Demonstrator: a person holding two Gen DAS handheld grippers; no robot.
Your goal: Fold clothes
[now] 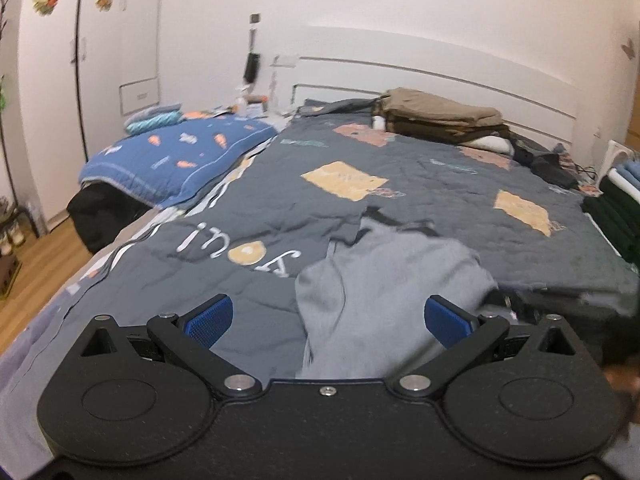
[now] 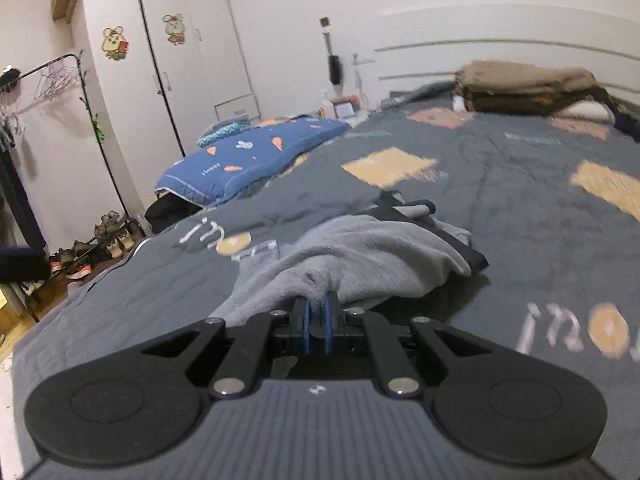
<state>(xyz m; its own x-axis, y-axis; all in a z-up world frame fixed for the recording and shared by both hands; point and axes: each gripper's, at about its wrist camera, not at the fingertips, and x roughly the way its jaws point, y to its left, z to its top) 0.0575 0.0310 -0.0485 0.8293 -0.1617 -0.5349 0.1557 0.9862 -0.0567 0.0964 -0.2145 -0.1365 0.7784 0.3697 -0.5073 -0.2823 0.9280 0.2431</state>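
Observation:
A grey garment with black trim (image 1: 392,280) lies crumpled on the dark grey bedspread (image 1: 280,184). My left gripper (image 1: 329,320) is open, its blue pads (image 1: 210,318) spread wide above the garment's near edge, touching nothing. In the right wrist view the same grey garment (image 2: 360,256) lies bunched on the bedspread (image 2: 500,200). My right gripper (image 2: 317,312) is shut on a fold of its near edge, the cloth pinched between the blue pads (image 2: 306,320).
A stack of folded brown clothes (image 1: 436,116) sits at the bed's head by the white headboard (image 1: 440,76). A blue pillow (image 1: 168,160) lies at the left. Folded dark clothes (image 1: 620,208) are at the right edge. A wardrobe (image 2: 168,64), clothes rack (image 2: 52,80) and shoes (image 2: 100,240) stand at the left.

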